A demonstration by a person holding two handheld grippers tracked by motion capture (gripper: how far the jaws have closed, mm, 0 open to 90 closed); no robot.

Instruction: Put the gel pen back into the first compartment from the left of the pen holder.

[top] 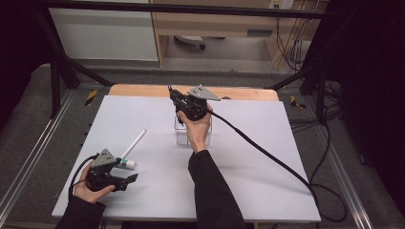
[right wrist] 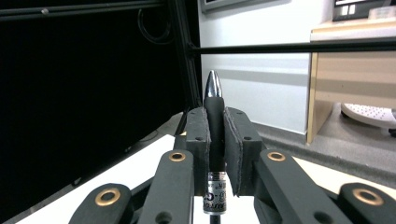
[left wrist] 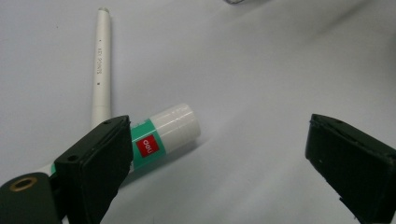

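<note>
My right gripper [right wrist: 215, 128] is shut on a black pen [right wrist: 214, 114] with a silver pointed tip that sticks out past the pads. In the high view this gripper [top: 175, 97] is raised over a clear plastic box [top: 183, 137] near the table's middle, and the pen [top: 170, 89] points to the far left. My left gripper [left wrist: 224, 140] stands open low over the white table, near its front left corner [top: 125, 181]. A glue stick [left wrist: 163, 135] with a green and red label lies just beside its left jaw. A white pen [left wrist: 101, 65] lies beyond the glue stick.
The white table top [top: 267, 157] ends in a wooden strip [top: 143, 89] at the far side. A black cable [top: 267, 152] trails from the right gripper across the table's right half. Black frame bars [top: 191, 8] surround the table.
</note>
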